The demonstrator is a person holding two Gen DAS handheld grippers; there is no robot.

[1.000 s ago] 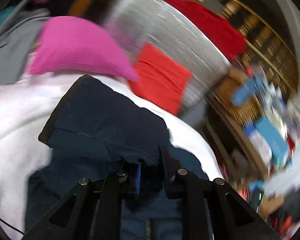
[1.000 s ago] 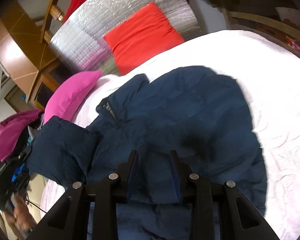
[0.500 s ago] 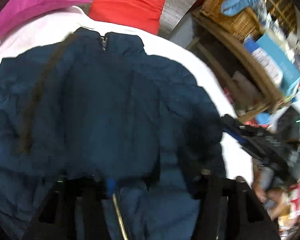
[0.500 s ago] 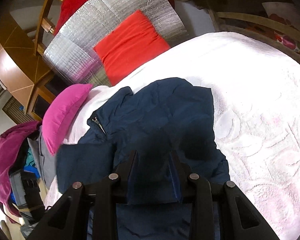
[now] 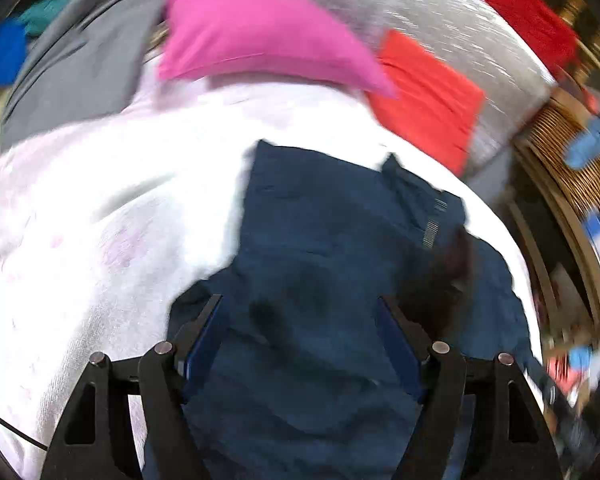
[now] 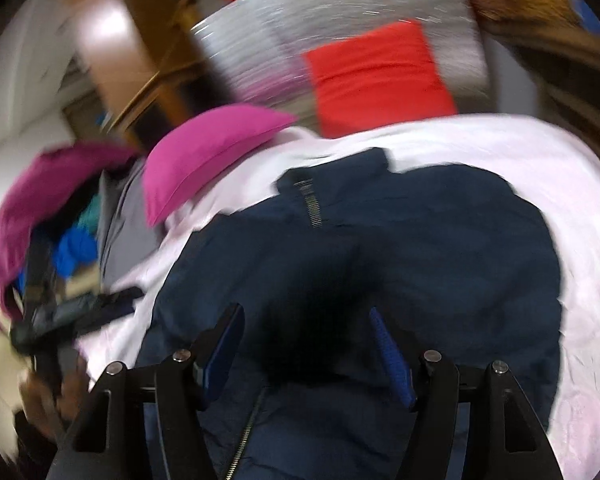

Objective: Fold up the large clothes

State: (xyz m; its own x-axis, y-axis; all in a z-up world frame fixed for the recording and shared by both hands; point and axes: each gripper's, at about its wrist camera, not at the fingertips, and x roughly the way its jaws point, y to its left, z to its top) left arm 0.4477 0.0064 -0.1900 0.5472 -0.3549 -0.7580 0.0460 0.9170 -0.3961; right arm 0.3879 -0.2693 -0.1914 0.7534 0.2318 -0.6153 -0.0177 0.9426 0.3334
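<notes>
Looking along both tools, we see the navy jacket (image 6: 400, 248) lying flat on the white textured bedspread (image 5: 100, 248), its long axis running away from us, collar toward the pink pillow (image 5: 260, 36) and red pillow (image 6: 376, 76) at the silver headboard (image 5: 432, 20). Its fabric looks soft and puffy, with a metal zipper (image 6: 244, 432) down the front. We hold the left gripper (image 5: 300, 320) and right gripper (image 6: 306, 328) above the jacket's near end, both with jaws spread wide and pinching nothing.
</notes>
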